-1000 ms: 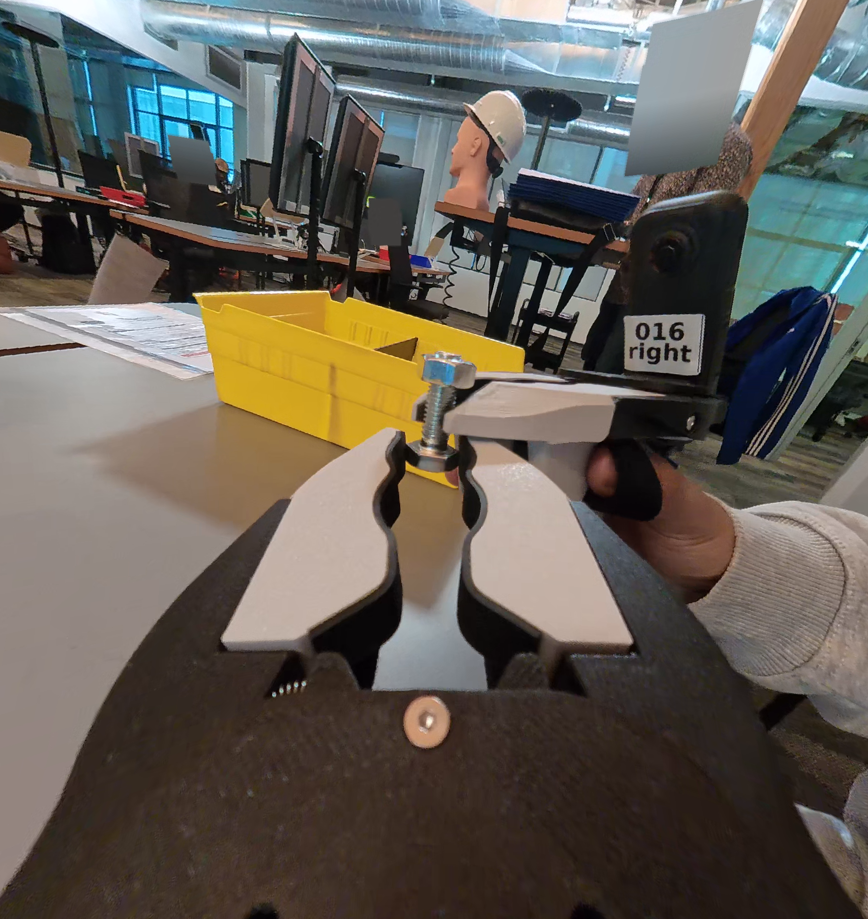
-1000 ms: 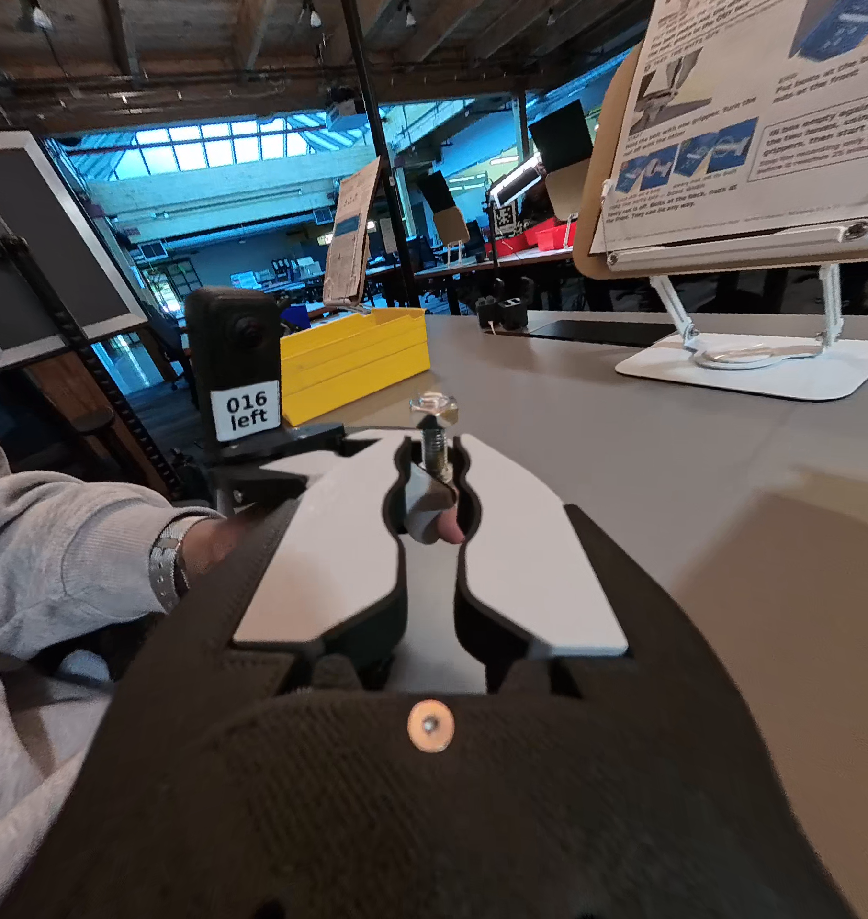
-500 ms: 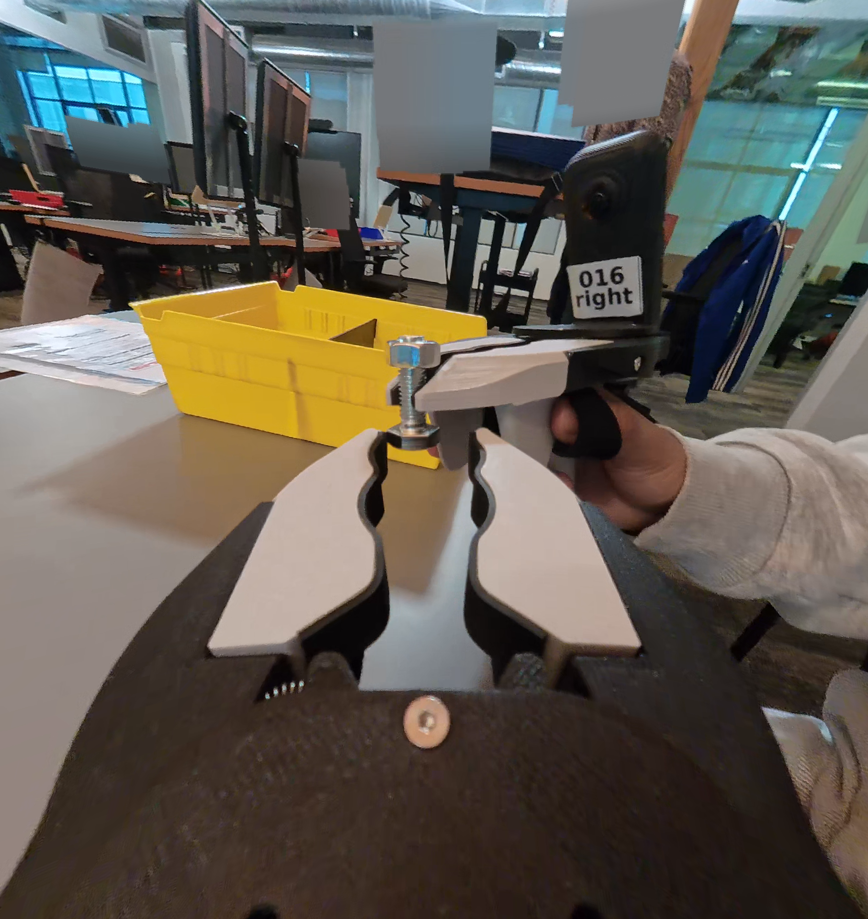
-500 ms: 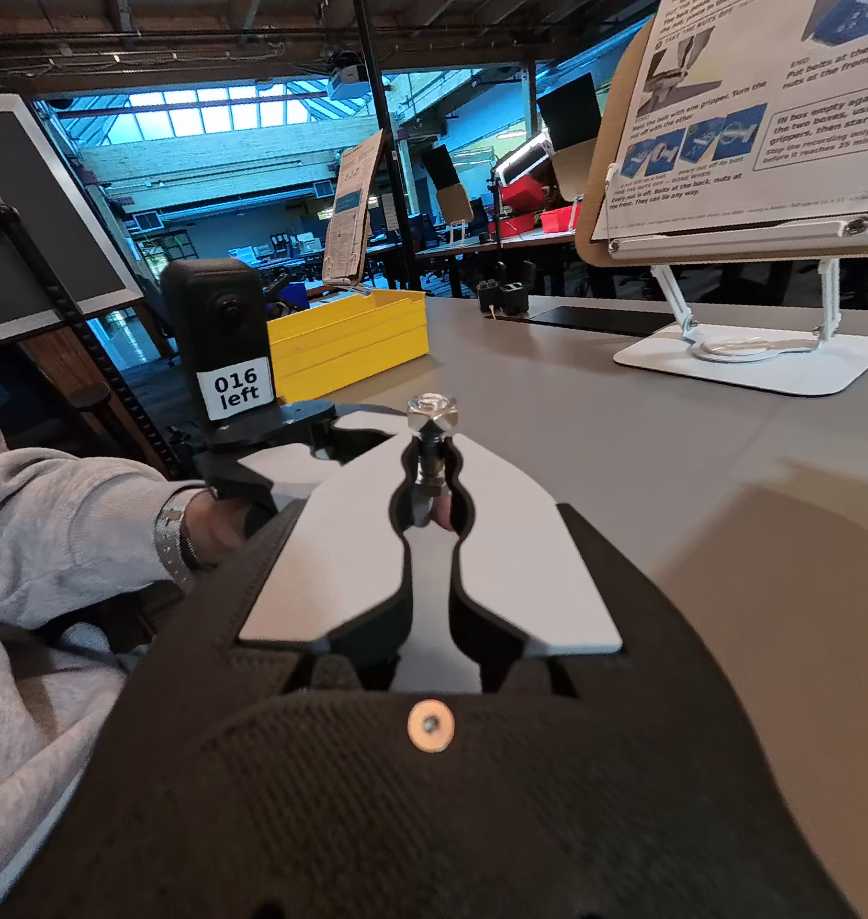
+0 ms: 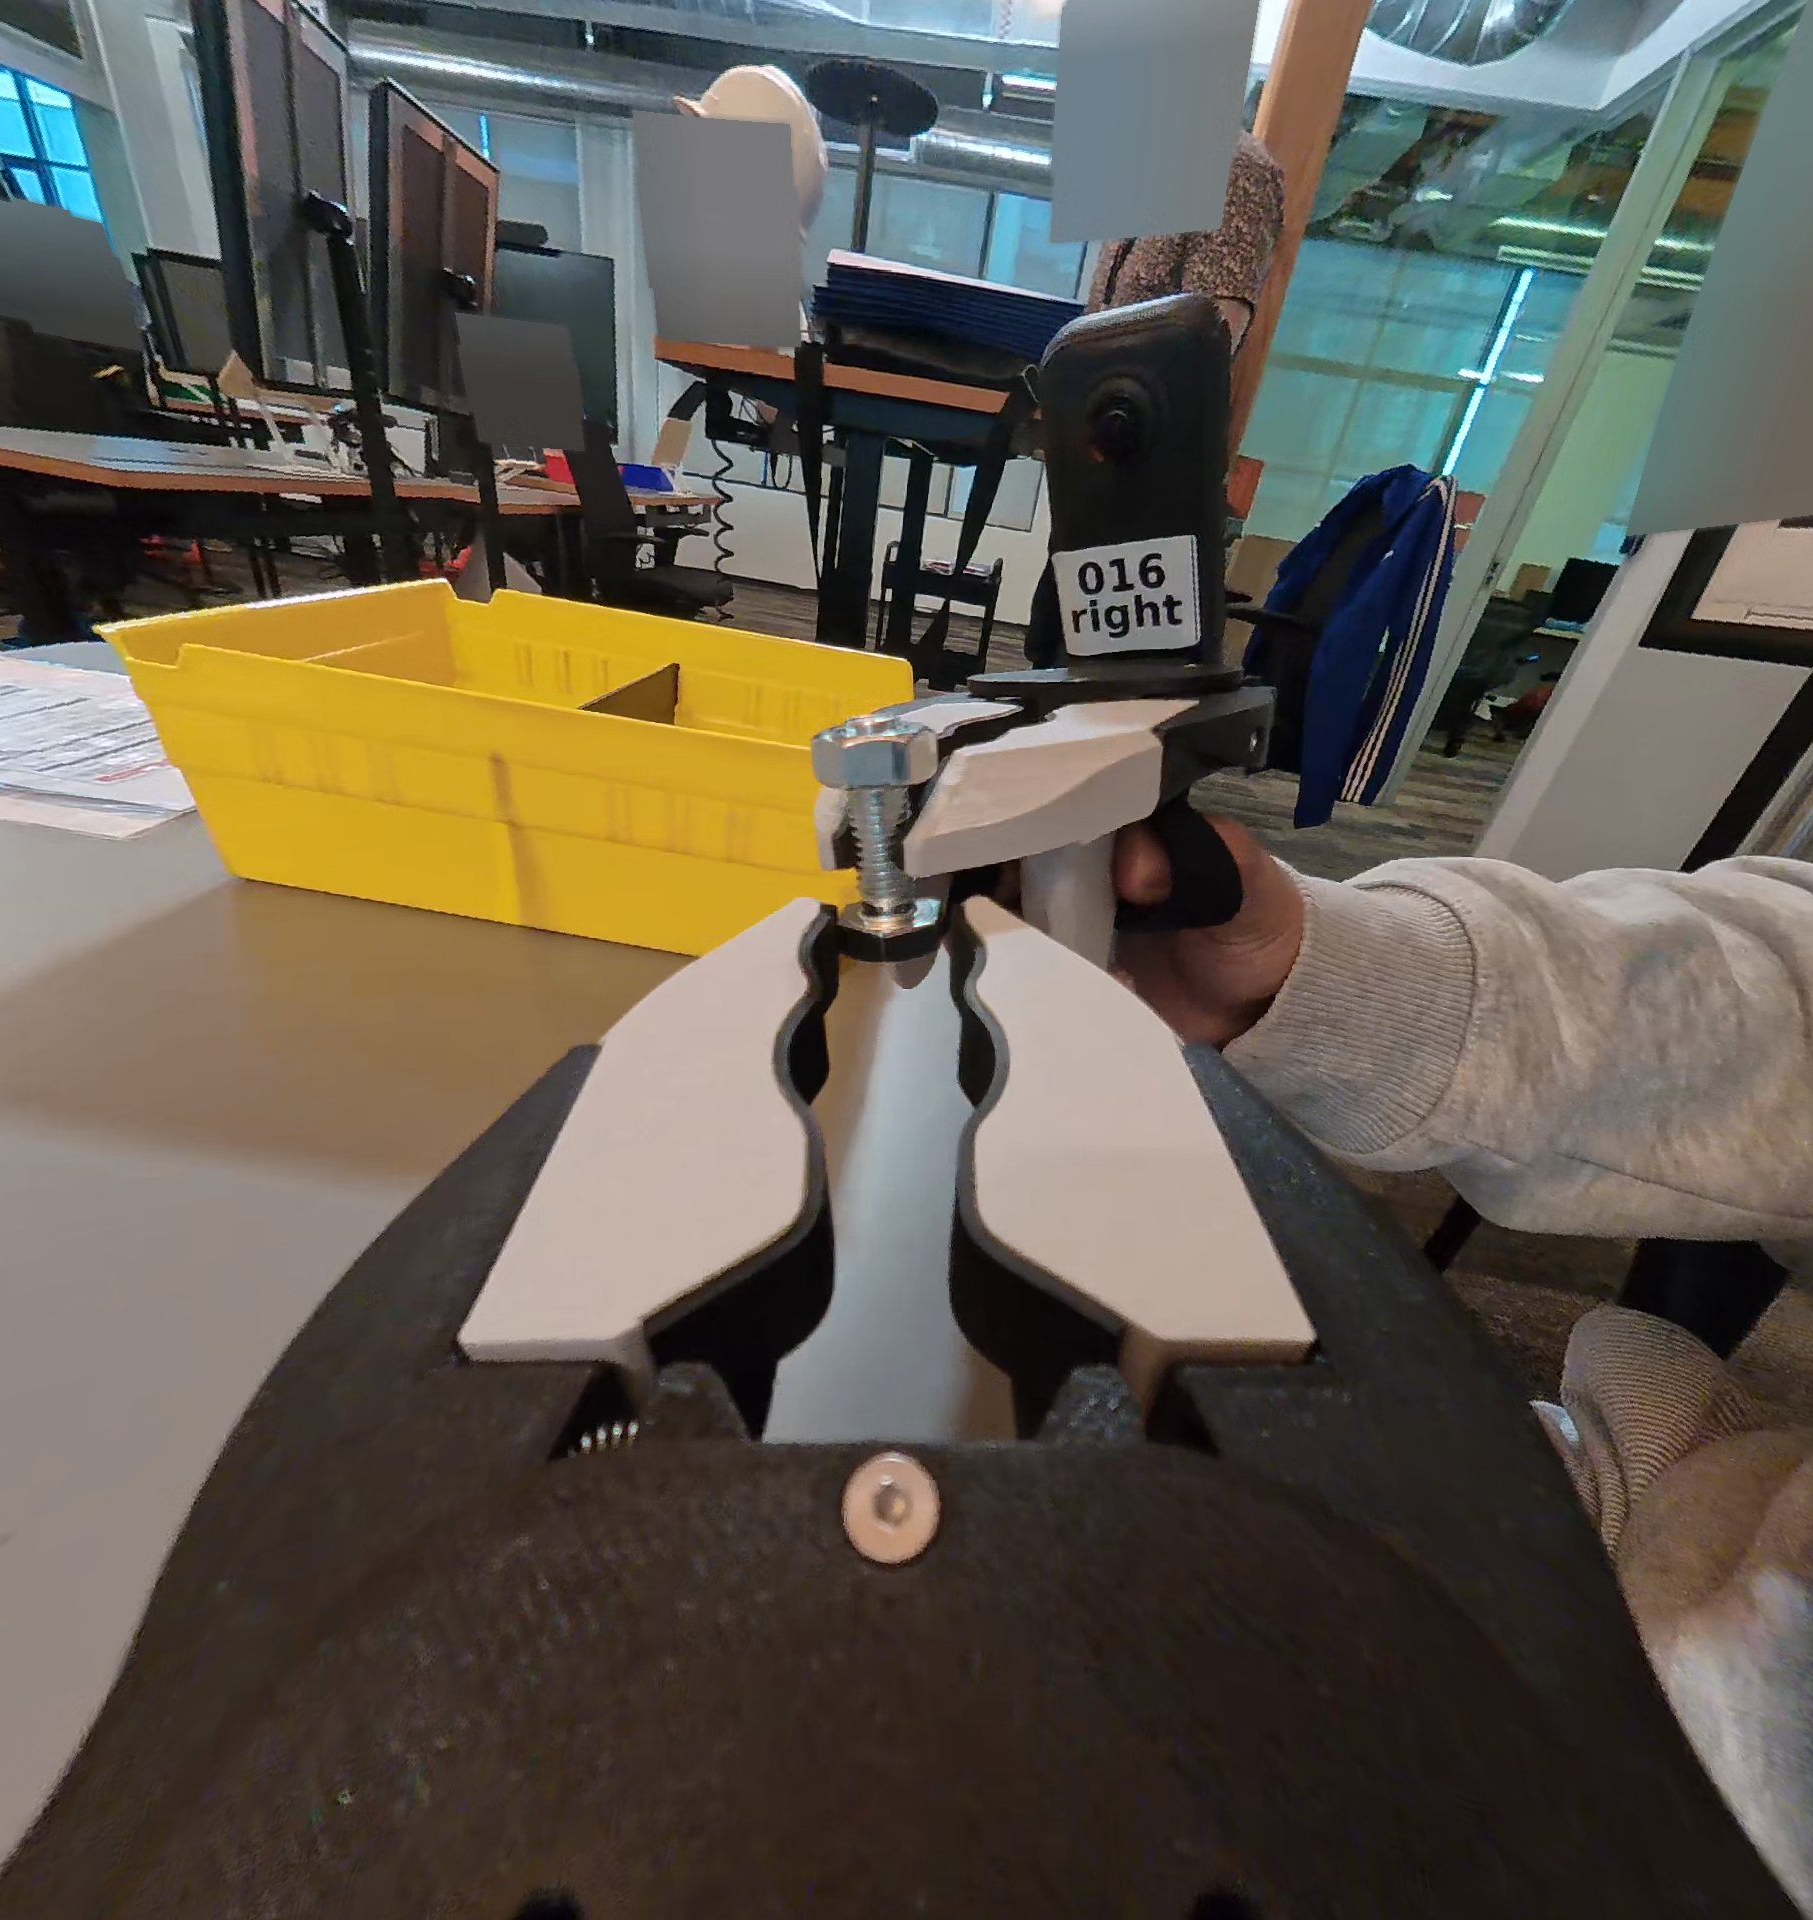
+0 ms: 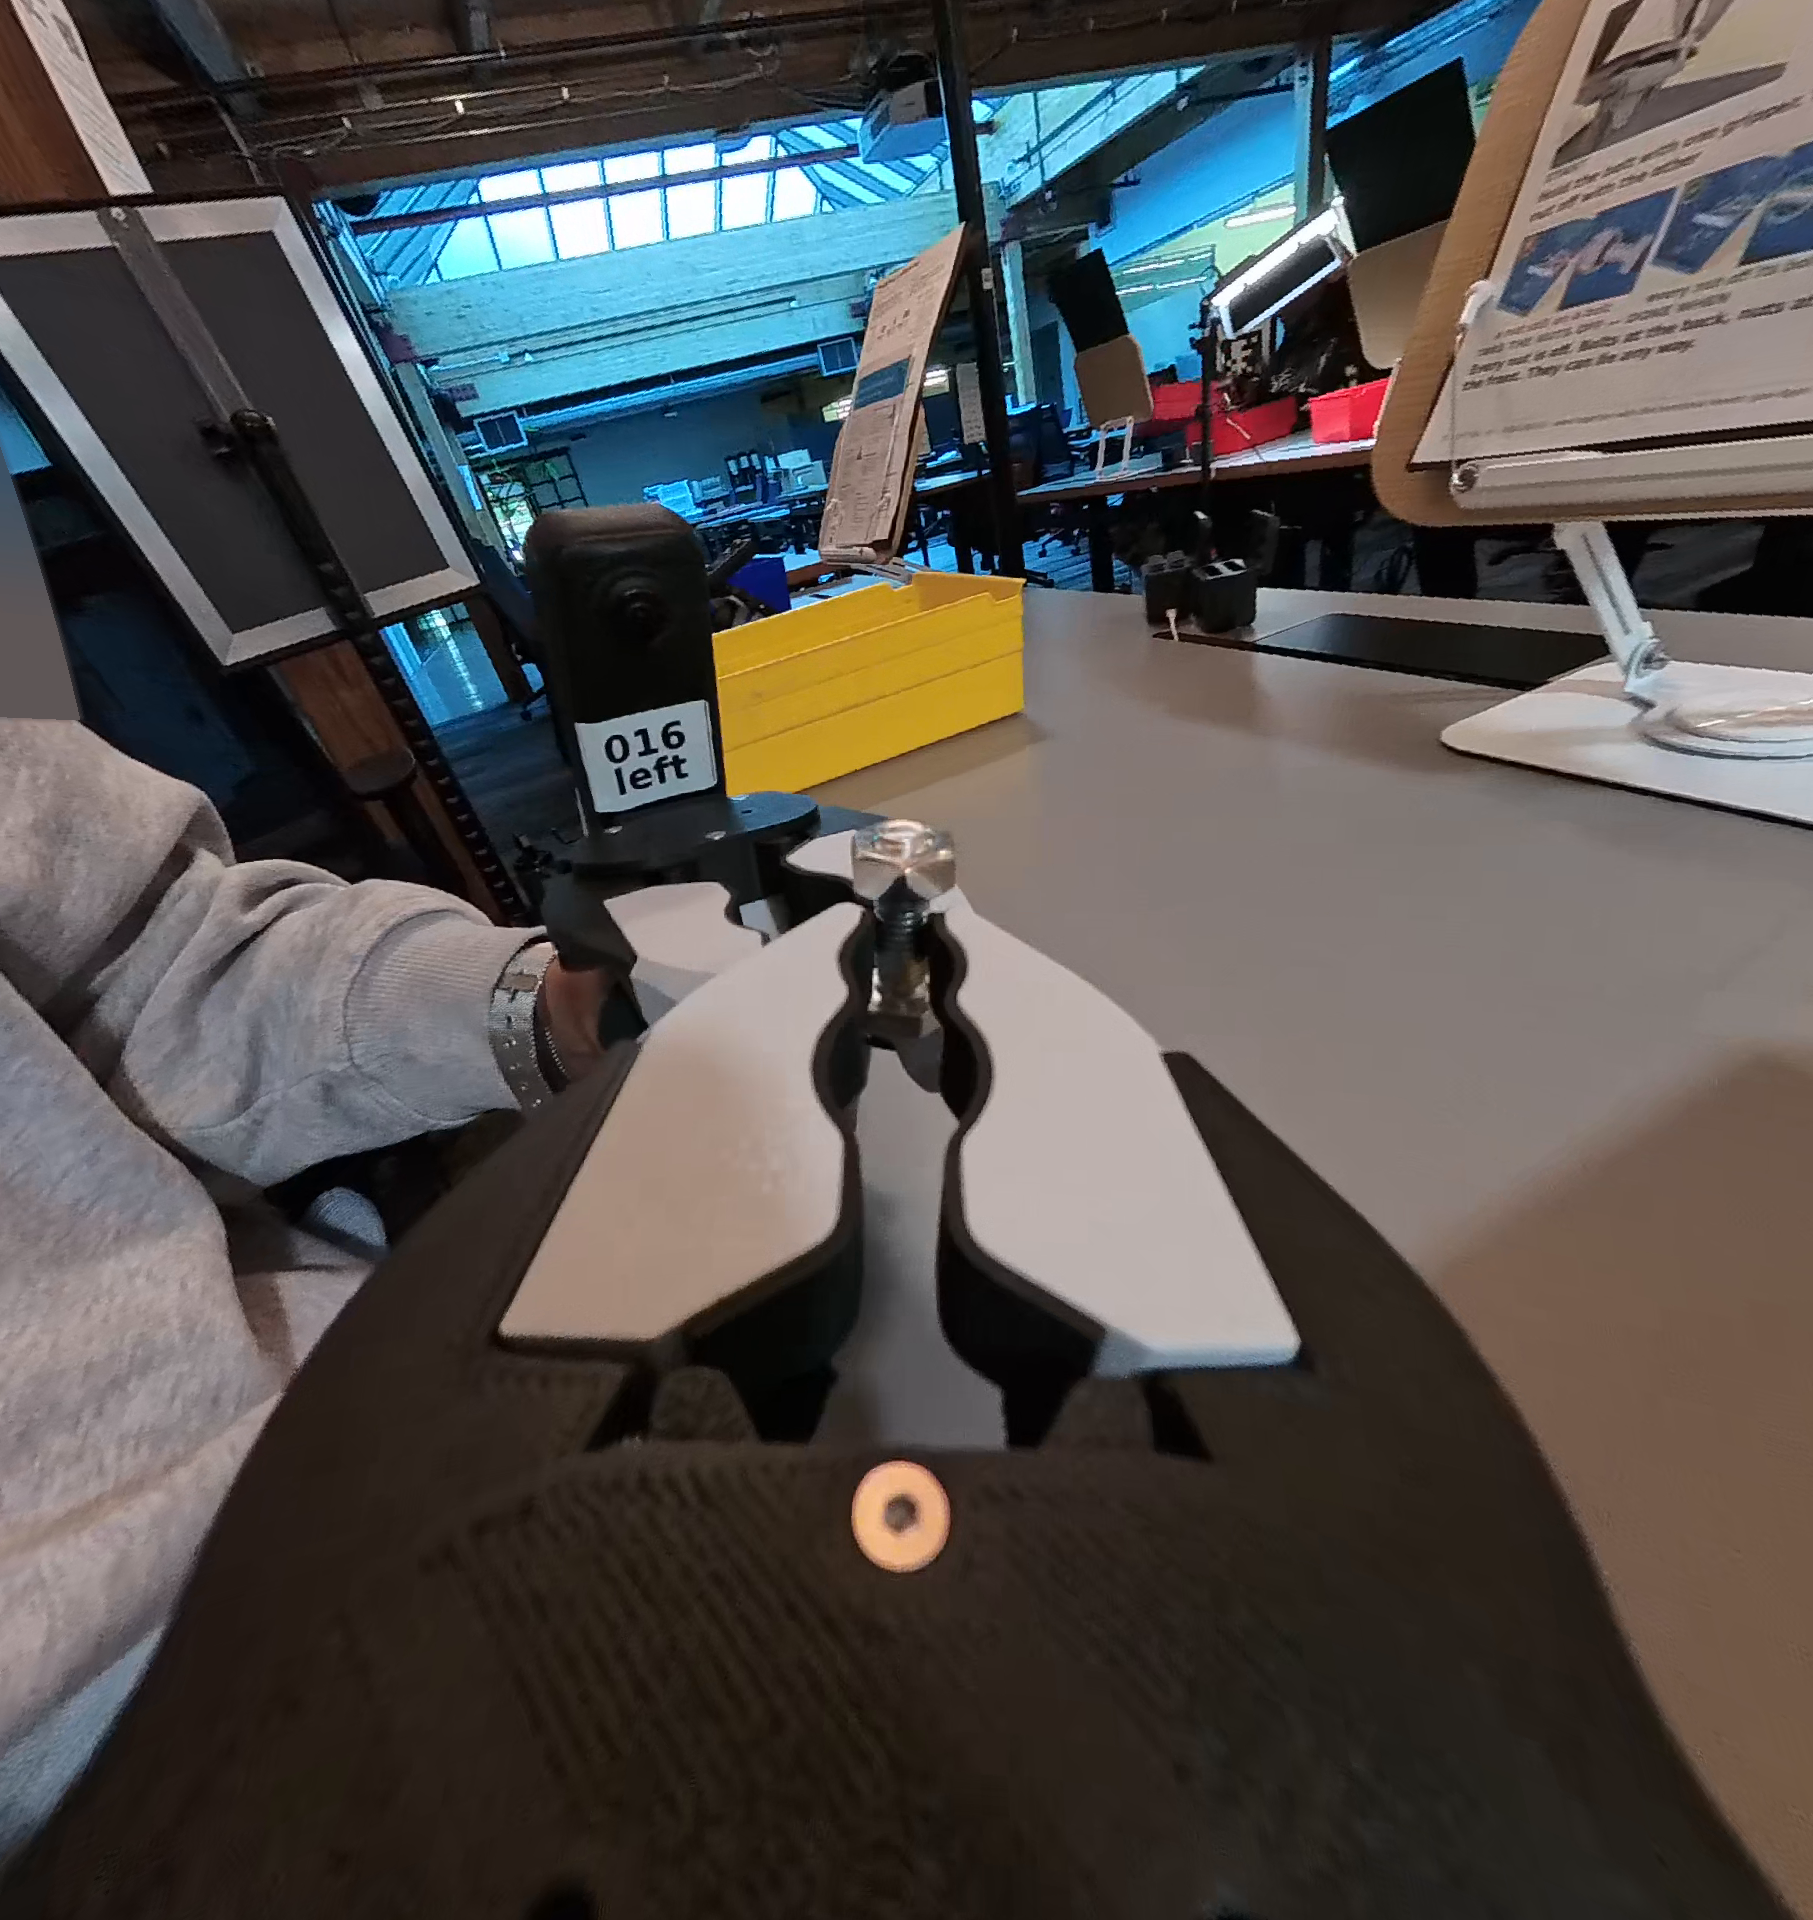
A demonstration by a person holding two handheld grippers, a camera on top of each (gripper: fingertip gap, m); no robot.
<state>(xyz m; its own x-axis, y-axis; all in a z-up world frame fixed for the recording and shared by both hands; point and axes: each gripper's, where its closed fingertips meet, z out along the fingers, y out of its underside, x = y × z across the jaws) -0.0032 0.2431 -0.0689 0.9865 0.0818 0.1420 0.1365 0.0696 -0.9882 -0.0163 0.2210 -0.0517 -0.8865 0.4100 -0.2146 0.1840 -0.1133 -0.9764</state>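
Here, both grippers meet on one piece of hardware held in the air above the grey worktop (image 5: 206, 1091). The right gripper (image 6: 897, 935) is closed almost fully. Its pale fingers clamp the threaded shank of an upright steel bolt (image 5: 874, 764), just under the hex head. In the left wrist view this gripper reaches in from three o'clock, gripped by a hand (image 5: 1214, 935) in a grey sleeve.

The left gripper (image 5: 886, 935) is drawn in to a narrow gap. Its tips sit on either side of a nut (image 5: 886, 916) at the bottom of the bolt, directly below the right gripper's fingers. The nut seems to sit on the last turns of thread, though how far on is hard to tell from these angles. Neither bolt nor nut touches the worktop.

A yellow bin (image 5: 466, 831) with an inner divider stands on the worktop at ten o'clock from the left gripper, well apart from it. Printed sheets (image 5: 40, 738) lie flat just beyond the bin, towards nine o'clock. From the right gripper, a white-based document stand (image 6: 1660, 717) sits at two o'clock.
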